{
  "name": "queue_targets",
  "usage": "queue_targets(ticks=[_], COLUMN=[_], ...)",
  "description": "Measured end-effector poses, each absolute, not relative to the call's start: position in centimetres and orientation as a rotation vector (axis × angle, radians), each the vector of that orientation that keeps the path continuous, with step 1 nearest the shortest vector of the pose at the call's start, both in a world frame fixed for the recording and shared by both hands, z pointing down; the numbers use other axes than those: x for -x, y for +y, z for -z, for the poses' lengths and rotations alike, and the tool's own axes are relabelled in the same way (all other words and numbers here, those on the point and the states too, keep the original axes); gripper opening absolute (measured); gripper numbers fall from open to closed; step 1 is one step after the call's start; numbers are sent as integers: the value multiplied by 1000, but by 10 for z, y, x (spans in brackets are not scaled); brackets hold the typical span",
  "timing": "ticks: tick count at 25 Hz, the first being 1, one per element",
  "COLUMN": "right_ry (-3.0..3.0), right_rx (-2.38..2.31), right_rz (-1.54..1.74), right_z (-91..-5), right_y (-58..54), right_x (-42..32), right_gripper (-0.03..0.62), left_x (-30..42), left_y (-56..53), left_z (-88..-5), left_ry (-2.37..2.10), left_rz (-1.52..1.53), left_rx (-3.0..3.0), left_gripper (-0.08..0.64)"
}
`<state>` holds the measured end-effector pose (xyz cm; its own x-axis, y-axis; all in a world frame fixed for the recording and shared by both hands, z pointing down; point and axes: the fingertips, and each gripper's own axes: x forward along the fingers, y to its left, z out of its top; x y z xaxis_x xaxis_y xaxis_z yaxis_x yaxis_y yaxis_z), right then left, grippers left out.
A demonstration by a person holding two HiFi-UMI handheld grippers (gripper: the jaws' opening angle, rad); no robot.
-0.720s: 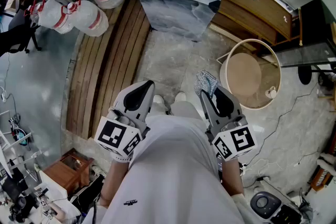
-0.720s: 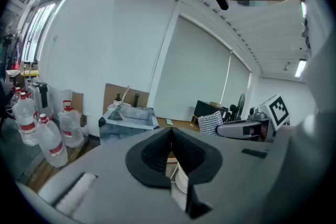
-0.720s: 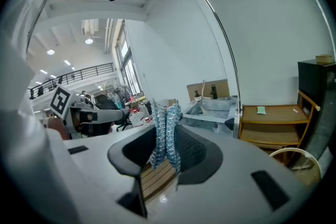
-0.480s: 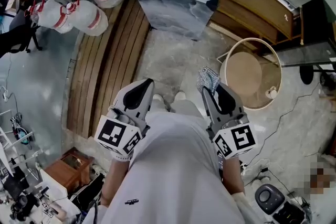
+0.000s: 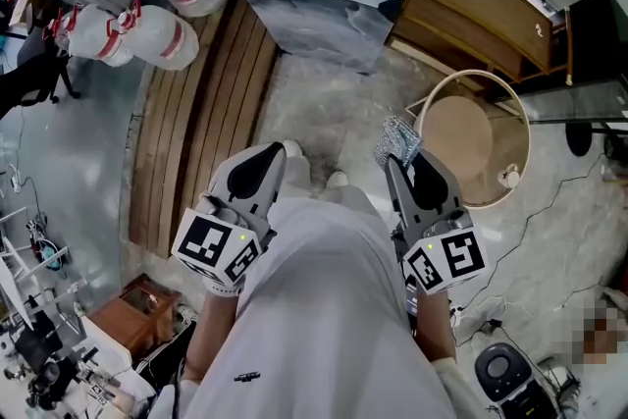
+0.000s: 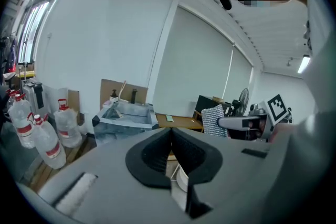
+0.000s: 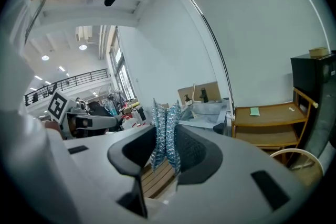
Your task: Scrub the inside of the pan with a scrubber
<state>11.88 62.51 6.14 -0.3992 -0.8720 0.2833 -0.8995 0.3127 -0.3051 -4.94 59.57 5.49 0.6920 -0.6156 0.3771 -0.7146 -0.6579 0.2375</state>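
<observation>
The scrubber (image 7: 166,134) is shiny woven metal mesh, the slatted bench (image 5: 191,128) matt brown wood

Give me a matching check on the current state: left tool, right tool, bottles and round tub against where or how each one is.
1. left tool
2. right tool
3. bottles
4. round tub

a. upper left of the head view
b. shut, nothing in it
c. on the floor, just right of the right tool
d. shut on the scrubber

Pairs: 1-b, 2-d, 3-a, 4-c
</observation>
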Motion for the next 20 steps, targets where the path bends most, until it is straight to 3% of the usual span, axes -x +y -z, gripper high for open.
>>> queue_targets(ticks=[9, 20], right_ry=[-2483, -2396], right_rx=[-1683, -1731], right_rz=[-671, -704], right_z=[-79, -75], right_y=[548, 326], right_x=[-111, -73], right_gripper=[115, 116], left_x=[56, 90], left_y=[517, 278], left_z=[-79, -77], left_ry=[-1018, -913], left_rz=[-362, -370], left_rx=[-2515, -2564], left_gripper=[6, 6])
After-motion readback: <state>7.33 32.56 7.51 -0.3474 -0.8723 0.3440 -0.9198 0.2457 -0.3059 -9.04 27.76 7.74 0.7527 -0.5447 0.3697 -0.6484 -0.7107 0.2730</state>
